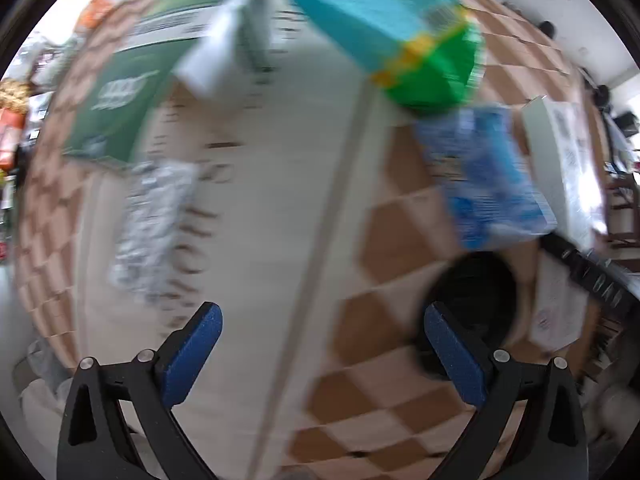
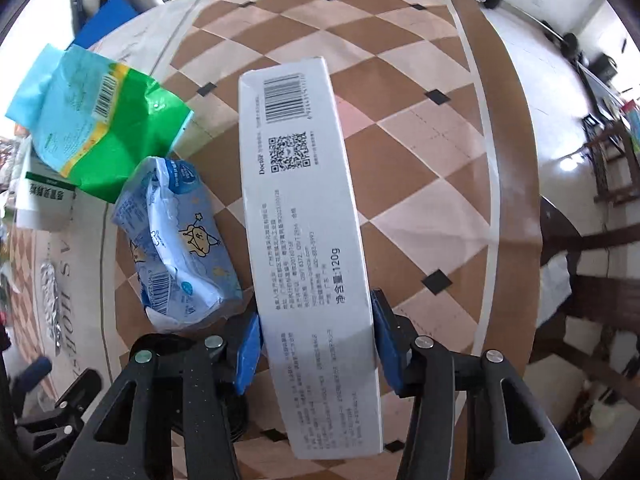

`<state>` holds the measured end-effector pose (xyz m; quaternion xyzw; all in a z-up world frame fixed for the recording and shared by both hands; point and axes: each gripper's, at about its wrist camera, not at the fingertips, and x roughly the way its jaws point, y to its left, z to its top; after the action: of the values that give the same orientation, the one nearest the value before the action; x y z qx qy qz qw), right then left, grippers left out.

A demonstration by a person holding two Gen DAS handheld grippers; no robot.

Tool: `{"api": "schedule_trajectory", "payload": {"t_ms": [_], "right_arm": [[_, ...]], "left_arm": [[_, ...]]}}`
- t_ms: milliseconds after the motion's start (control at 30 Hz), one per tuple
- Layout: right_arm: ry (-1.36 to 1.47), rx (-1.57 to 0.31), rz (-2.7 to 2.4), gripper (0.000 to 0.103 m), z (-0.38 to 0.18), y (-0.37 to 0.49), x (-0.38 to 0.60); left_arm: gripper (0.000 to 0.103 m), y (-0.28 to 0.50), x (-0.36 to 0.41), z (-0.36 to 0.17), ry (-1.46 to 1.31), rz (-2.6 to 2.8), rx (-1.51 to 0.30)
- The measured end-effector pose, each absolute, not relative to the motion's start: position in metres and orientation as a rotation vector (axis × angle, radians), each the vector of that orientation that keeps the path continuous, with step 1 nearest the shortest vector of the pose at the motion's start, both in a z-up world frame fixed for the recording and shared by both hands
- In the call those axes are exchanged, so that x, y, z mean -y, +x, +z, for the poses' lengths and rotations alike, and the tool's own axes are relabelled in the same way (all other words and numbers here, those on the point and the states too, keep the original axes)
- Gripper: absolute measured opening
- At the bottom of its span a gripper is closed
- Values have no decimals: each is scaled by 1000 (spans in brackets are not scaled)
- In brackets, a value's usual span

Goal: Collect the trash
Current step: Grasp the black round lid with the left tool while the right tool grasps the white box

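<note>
- White carton (image 2: 308, 240), printed with a barcode and QR code, lies lengthwise on the checkered floor (image 2: 420, 128), pinched between the right claw's (image 2: 316, 344) blue pads.
- Blue tissue pack (image 2: 180, 240) lies just beside the carton; a teal-green bag (image 2: 100, 120) lies beyond it.
- Left claw (image 1: 320, 356) is spread wide and empty above the blurred floor.

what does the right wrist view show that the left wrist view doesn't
Only the right wrist view: the right claw shut on the long white box, its barcode and QR code readable.

Only the left wrist view: the left claw wide open and empty, and a round black bin beside it.

Both: the teal-green bag, blue tissue pack, crumpled foil wrapper and checkered floor.
</note>
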<state>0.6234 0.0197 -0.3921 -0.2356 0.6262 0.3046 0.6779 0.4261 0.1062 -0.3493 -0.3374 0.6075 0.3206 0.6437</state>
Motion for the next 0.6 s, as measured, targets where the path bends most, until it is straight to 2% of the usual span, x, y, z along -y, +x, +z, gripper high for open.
{"api": "schedule_trajectory", "payload": {"t_ms": [200, 500, 600], "right_arm": [[-460, -1446, 611, 51, -391, 640, 35], [-393, -1463, 540, 51, -384, 656, 89], [-383, -1461, 542, 51, -383, 660, 98]], "left_arm": [[103, 465, -81, -360, -842, 593, -1406], [103, 497, -45, -381, -746, 577, -1520], [89, 492, -40, -382, -696, 612, -1517]]}}
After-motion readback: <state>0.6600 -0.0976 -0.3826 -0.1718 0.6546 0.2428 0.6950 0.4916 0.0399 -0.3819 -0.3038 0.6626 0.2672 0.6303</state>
